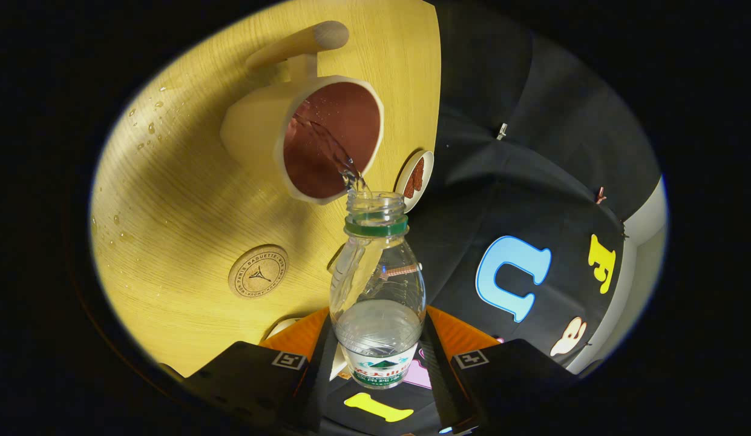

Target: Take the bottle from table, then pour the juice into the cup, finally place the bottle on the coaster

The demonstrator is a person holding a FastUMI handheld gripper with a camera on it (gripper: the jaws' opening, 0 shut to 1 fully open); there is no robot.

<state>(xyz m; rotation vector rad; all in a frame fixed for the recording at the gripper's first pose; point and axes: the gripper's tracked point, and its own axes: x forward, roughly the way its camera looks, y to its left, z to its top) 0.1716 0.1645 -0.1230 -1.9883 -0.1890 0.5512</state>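
Bottle [378, 284] clamped at lower centre between both fingers of gripper [378, 357], tipped forward, neck over rim of cup [318, 136]. Thin clear stream seen running from mouth into cup's dark red interior. Cup with long handle set at upper centre on wooden counter [169, 200]. Coaster [258, 270] lying at left of bottle, apart from cup. Small dish [415, 179], perhaps holding red-brown bits, near counter edge right of cup. Droplets [146, 128] scattered upper left. Dark cloth wall at right.
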